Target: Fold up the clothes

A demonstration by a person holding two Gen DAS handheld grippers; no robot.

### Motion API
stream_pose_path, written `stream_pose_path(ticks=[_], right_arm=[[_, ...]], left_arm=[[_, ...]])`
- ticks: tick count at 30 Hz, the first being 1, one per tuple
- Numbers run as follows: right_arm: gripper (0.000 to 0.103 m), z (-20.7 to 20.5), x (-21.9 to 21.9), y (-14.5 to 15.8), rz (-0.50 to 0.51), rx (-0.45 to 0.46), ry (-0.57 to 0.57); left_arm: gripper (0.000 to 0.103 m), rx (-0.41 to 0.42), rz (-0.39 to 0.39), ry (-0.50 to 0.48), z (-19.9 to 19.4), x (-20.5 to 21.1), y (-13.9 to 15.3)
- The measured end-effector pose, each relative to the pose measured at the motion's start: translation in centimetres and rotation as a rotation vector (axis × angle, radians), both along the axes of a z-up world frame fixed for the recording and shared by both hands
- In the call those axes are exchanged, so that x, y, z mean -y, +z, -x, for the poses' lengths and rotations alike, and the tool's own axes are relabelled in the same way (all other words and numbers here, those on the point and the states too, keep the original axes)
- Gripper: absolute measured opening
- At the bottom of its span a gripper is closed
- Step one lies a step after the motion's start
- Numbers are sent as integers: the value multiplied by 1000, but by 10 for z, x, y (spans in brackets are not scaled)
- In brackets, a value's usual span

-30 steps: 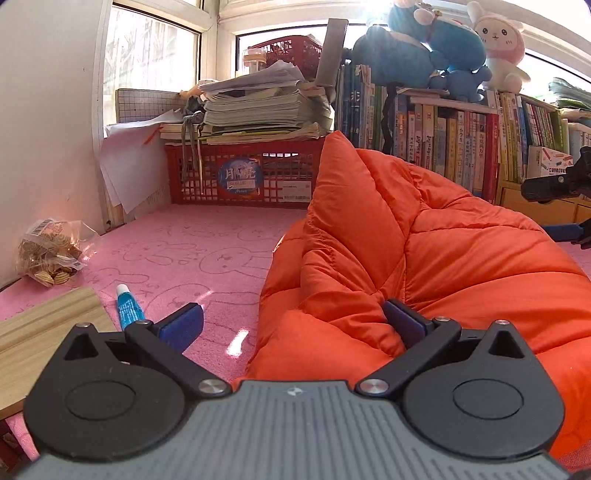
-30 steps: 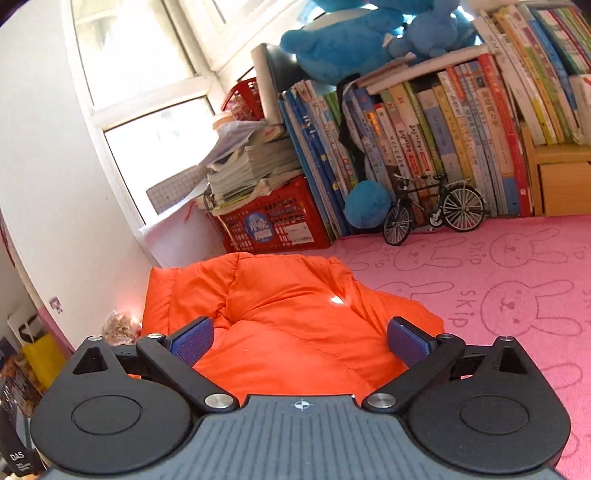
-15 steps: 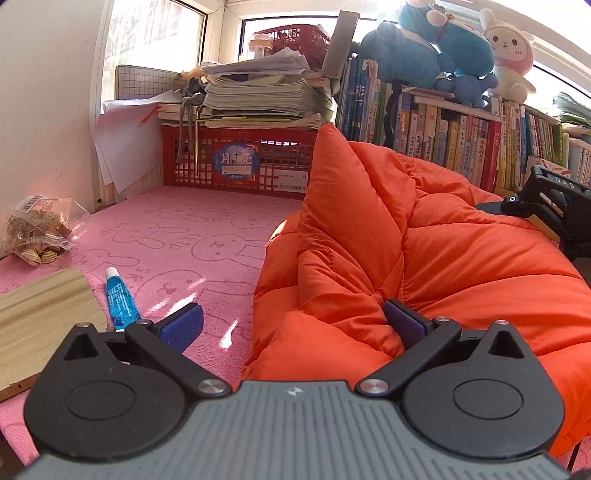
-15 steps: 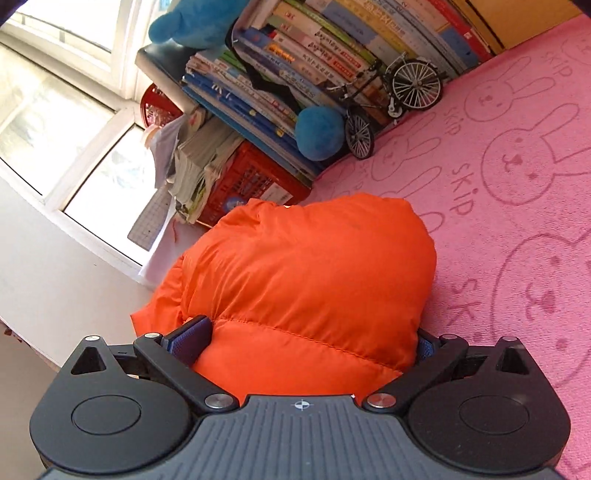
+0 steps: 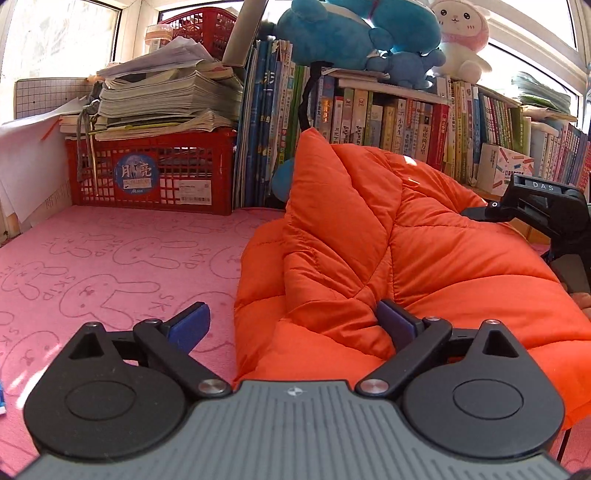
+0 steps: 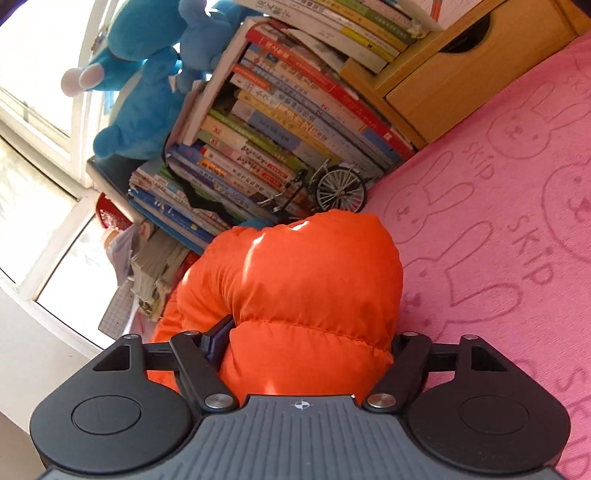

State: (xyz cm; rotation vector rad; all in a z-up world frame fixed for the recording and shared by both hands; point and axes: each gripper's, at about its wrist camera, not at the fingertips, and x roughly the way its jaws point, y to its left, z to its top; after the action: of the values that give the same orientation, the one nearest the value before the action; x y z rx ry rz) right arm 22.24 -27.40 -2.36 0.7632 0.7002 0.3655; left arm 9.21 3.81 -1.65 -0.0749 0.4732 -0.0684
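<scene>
Pink bunny-print mat (image 5: pixel 122 266), bookshelf (image 5: pixel 406 122) behind, left hand-held gripper (image 5: pixel 291 325) released, right hand-held gripper (image 6: pixel 306 343) grasping orange jacket (image 6: pixel 314 280)

Place: we see a child's room at home
Evidence: we note plush toys (image 5: pixel 354 33), children's books (image 5: pixel 399 122), pink bunny mat (image 5: pixel 110 266)
</scene>
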Motion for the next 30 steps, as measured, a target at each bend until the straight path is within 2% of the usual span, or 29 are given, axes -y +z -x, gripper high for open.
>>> stream_pose_path(ticks=[1, 5, 7, 8, 10, 14, 17, 25, 30], right_arm=[[97, 6, 2, 7, 92, 24, -22], [96, 53, -11, 43, 453, 245, -1], [85, 82, -28, 56, 550, 338, 71], [81, 95, -38, 60, 579, 370, 109], [65, 117, -56, 64, 599, 402, 184], [62, 142, -86, 58, 658, 382, 307], [63, 148, -103, 45, 789, 371, 328], [66, 138, -132, 32, 957, 281, 376], [68, 132, -143, 32, 1002, 253, 403]], left_arm=[[100, -5, 0, -4, -2, 2, -2], [103, -36, 31, -7, -6, -3, -5], [103, -58, 52, -10, -9, -7, -6], [103, -65, 56, -11, -10, -8, -6], [103, -64, 42, -14, -9, -7, -6], [103, -60, 12, -20, -6, -5, -6], [103, -68, 8, -22, -6, -4, -7], [103, -105, 21, -20, -11, -7, -9], [103, -116, 28, -18, -12, -8, -9]])
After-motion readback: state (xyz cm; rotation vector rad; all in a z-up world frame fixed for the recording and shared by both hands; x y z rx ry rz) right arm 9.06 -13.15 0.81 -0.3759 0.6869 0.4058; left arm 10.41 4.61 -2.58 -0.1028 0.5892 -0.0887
